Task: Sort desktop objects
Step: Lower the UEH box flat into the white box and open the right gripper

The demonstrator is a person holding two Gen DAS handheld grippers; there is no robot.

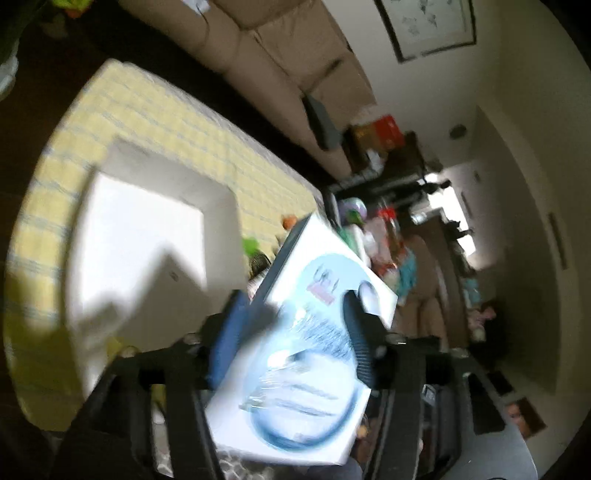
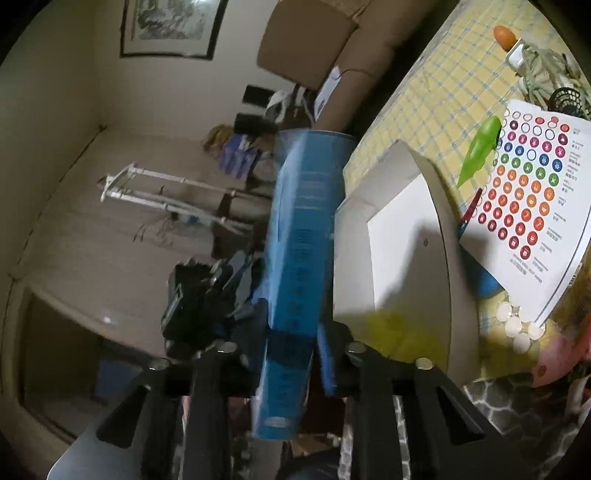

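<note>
Both grippers hold one book in the air beside the table. In the left wrist view my left gripper (image 1: 295, 314) is shut on the book (image 1: 317, 354), whose white cover bears a pale blue round design. In the right wrist view my right gripper (image 2: 291, 354) is shut on the same book (image 2: 303, 229), seen by its blue spine. An open white box (image 1: 147, 236) lies on the yellow checked tablecloth (image 1: 166, 110); it also shows in the right wrist view (image 2: 402, 236), just right of the book.
A white sheet with rows of coloured dots (image 2: 532, 206), a green object (image 2: 480, 147), an orange-tipped item (image 2: 504, 35), white round tablets (image 2: 517, 325) and a pink toy (image 2: 557, 354) lie on the table. A beige sofa (image 1: 288, 62) stands behind.
</note>
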